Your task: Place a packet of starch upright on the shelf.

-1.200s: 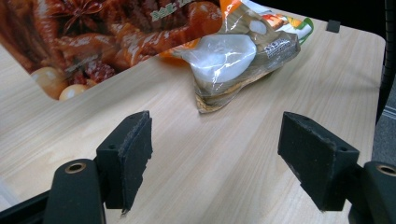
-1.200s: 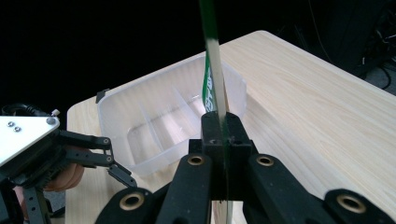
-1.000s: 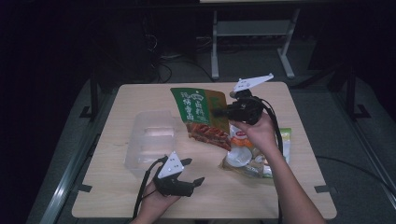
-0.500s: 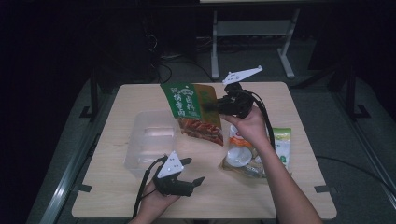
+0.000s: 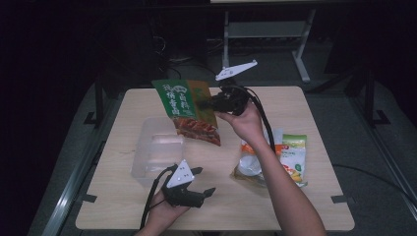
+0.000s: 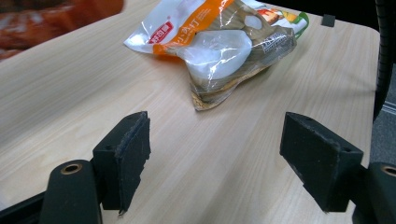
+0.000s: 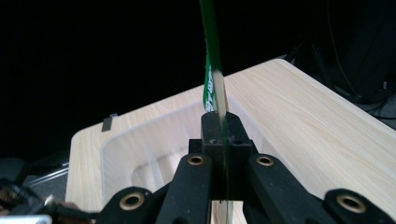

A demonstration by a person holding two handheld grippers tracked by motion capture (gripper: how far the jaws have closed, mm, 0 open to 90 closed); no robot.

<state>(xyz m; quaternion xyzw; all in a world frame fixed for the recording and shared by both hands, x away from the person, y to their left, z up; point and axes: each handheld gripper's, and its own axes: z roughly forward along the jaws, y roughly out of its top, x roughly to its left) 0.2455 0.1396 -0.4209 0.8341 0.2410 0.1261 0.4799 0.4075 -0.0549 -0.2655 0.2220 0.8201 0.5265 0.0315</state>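
Above the table, green-and-orange snack pouch

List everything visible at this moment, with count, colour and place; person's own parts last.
Green snack bag: 1, green with orange-red food print, held up in the air above the table, over the tub's far right edge.
Clear plastic tub: 1, transparent, on the table left of centre.
Orange-striped clear packet: 1, white, orange and clear, lying on the table at the right.
Green-yellow packet: 1, lying at the right, beside the orange-striped one.
Table: 1, light wood.
Metal stand: 1, grey, behind the table.
Right gripper: 1, black, jaws clamped on the green bag's edge.
Left gripper: 1, black, jaws wide apart, low over the table's near edge.
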